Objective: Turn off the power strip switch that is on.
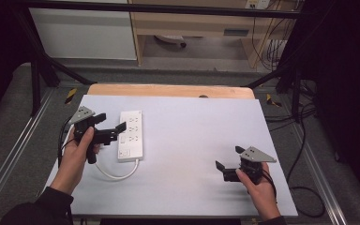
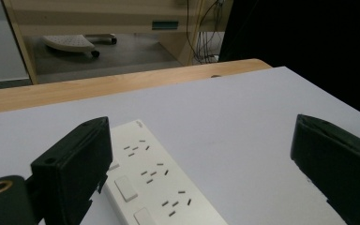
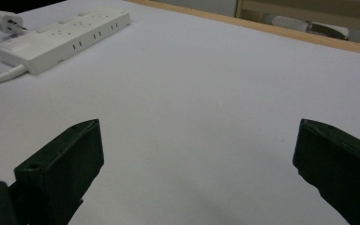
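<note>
- The mat (image 1: 192,140) is evenly lit from above; only faint shadows are cast.
- Dark surroundings are seen left and right.
- Near jaws are blurred.

We look along the left tongs (image 2: 201,173), jaws spread wide and holding nothing, over a white power strip (image 2: 157,187) lying on the pale grey worktop (image 2: 243,112), one jaw overlapping the strip's near edge, with a wooden rim and shelving beyond.
</note>
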`<state>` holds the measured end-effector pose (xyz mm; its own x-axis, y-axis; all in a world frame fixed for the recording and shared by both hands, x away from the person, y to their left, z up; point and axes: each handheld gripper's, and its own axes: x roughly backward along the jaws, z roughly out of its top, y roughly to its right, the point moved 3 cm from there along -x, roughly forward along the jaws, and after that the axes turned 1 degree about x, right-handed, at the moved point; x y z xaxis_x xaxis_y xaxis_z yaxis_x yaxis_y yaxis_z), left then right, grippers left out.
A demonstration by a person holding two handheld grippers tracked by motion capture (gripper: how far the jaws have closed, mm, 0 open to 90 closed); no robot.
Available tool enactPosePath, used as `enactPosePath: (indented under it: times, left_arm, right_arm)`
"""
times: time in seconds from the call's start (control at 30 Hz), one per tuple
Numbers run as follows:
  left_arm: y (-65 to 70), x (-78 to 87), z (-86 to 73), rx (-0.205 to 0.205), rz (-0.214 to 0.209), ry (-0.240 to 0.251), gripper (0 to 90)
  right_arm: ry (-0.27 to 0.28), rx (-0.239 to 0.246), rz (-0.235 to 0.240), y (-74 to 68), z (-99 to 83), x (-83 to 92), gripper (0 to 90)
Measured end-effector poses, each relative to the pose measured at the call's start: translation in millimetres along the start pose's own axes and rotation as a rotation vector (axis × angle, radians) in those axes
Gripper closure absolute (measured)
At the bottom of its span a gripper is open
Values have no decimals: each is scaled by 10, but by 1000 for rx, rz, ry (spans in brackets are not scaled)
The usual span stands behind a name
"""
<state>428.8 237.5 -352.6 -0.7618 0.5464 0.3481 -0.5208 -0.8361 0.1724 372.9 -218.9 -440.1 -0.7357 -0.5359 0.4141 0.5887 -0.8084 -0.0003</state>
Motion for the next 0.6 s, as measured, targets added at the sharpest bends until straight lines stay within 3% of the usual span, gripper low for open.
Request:
enactPosePath:
  times: [0.1,0.6]
  left_arm:
    - [-9,62,-62,-19,12,-1,56]
    - [-59,314,-374,21,41,38,52]
  right_arm:
    - [-1,0,1,-3,-1,-1,25]
    - [-4,5,0,-6,-3,-8,25]
